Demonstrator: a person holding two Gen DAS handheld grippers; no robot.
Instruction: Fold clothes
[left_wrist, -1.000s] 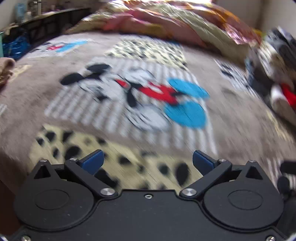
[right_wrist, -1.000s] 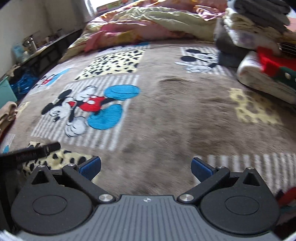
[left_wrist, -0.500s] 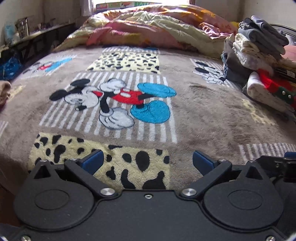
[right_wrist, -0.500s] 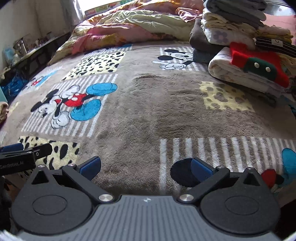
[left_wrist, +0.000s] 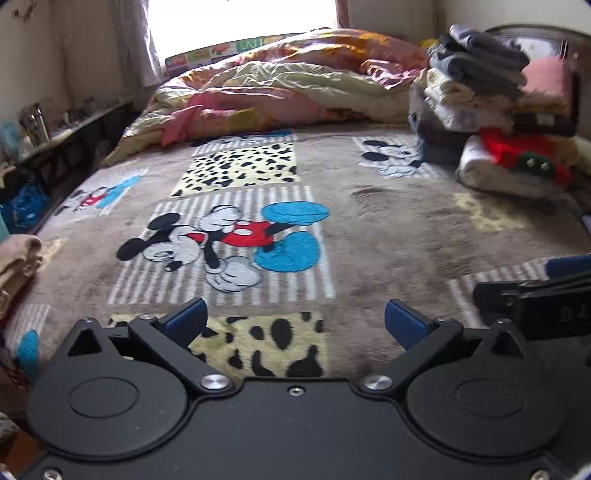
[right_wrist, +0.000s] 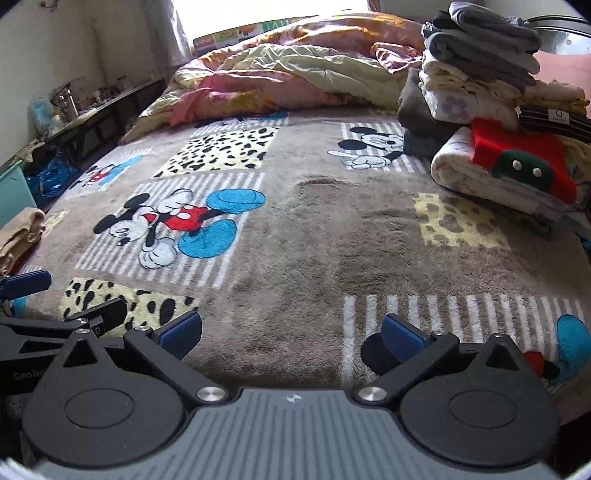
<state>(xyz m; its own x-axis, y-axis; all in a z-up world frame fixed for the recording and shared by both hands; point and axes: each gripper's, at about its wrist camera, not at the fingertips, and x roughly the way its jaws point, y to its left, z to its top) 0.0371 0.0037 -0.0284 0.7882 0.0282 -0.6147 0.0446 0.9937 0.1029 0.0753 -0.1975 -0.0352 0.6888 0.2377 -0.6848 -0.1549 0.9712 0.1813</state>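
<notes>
2 handheld grippers hover low over the near edge of a bed covered by a brown cartoon-mouse blanket (right_wrist: 314, 258). The left gripper (left_wrist: 293, 321) has its 2 blue fingers spread wide with nothing between them. The right gripper (right_wrist: 291, 334) is the same: fingers spread wide, empty, just beside the left one.

The clothes sit well apart from both grippers. A pile of folded clothes (right_wrist: 476, 74) stands at the far right of the bed, grey pieces on top, cream and floral ones beneath. In front of it lies a white rolled bundle (right_wrist: 465, 173) with a red and green garment (right_wrist: 517, 158) resting on it. A tan garment (right_wrist: 22, 229) lies crumpled at the left edge of the bed. A rumpled quilt (right_wrist: 280, 77) fills the far end.

No garment is spread on the open blanket, so the next piece probably has to be fetched.

Risks, as a judgement: reaching into the pile could topple it, because it leans and is stacked high. A wide pinch could catch the shaggy blanket along with the garment. The red garment could slide off its bundle if tugged sideways. The 2 grippers, being so close, could knock together.
</notes>
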